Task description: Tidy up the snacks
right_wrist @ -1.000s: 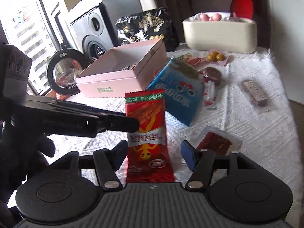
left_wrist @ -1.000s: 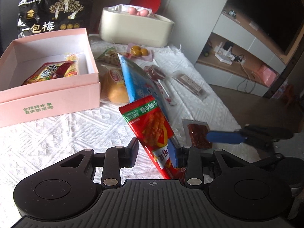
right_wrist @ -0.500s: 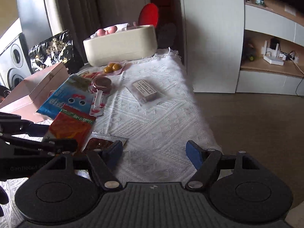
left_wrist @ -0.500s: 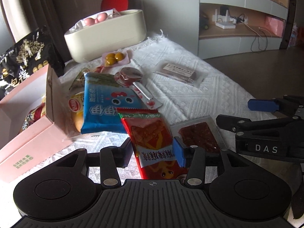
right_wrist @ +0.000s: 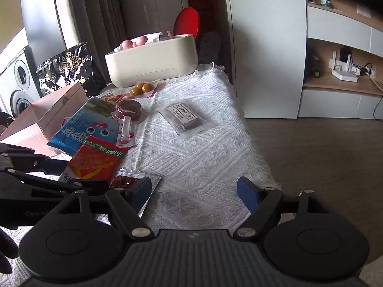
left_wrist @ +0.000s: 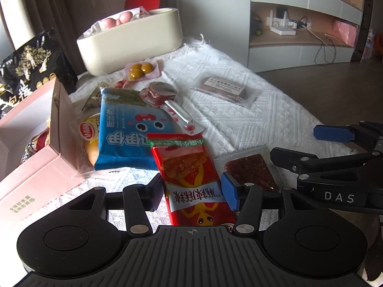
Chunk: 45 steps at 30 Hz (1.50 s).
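My left gripper (left_wrist: 191, 193) is shut on a red snack packet (left_wrist: 189, 169), holding it by its lower part just above the white cloth. The packet also shows in the right wrist view (right_wrist: 95, 161). My right gripper (right_wrist: 194, 191) is open and empty, to the right of the left one, over the cloth's front edge; it also shows in the left wrist view (left_wrist: 335, 141). A clear pack of dark red dried meat (left_wrist: 251, 172) lies under and right of the red packet. The open pink box (left_wrist: 31, 157) with snacks inside stands at the left.
A blue packet (left_wrist: 129, 131), a yellow pack (left_wrist: 89, 134), a lollipop (left_wrist: 165, 95), a brown bar pack (left_wrist: 227, 88) and yellow candies (left_wrist: 141, 69) lie on the cloth (right_wrist: 203, 148). A cream tub (left_wrist: 134, 43) and black bag (left_wrist: 31, 71) stand behind. Floor lies right.
Both grippers swung right, away from the pink box. The left one lowered the red packet toward the cloth, still holding it. The right gripper stayed open.
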Tool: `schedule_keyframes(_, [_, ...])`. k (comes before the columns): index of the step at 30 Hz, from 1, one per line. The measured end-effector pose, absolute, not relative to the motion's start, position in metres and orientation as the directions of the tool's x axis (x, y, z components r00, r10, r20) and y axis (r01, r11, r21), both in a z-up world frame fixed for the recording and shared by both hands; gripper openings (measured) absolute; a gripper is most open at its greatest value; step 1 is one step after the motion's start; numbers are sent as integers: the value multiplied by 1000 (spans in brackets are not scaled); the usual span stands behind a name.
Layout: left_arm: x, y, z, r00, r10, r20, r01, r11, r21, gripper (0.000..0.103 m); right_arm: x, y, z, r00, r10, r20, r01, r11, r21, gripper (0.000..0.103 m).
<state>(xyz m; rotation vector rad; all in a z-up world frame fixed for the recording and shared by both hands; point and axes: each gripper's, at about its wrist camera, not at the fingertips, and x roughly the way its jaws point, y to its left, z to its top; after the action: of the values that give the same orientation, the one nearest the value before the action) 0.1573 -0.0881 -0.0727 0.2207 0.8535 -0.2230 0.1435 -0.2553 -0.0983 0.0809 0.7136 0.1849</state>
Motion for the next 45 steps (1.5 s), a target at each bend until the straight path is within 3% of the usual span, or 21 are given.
schedule_keyframes(31, [145, -46, -66, 632, -55, -773, 264, 953, 148, 59, 141, -259, -99, 744, 224, -629, -148, 974, 172, 84])
schedule_keyframes(40, [131, -15, -53, 650, -84, -755, 251, 962, 110, 58, 140, -260, -99, 744, 236, -625, -152, 971, 185, 85])
schedule_keyframes(45, [124, -9, -49, 600, -233, -766, 355, 935, -6, 55, 139, -261, -99, 745, 241, -622, -152, 969, 193, 86])
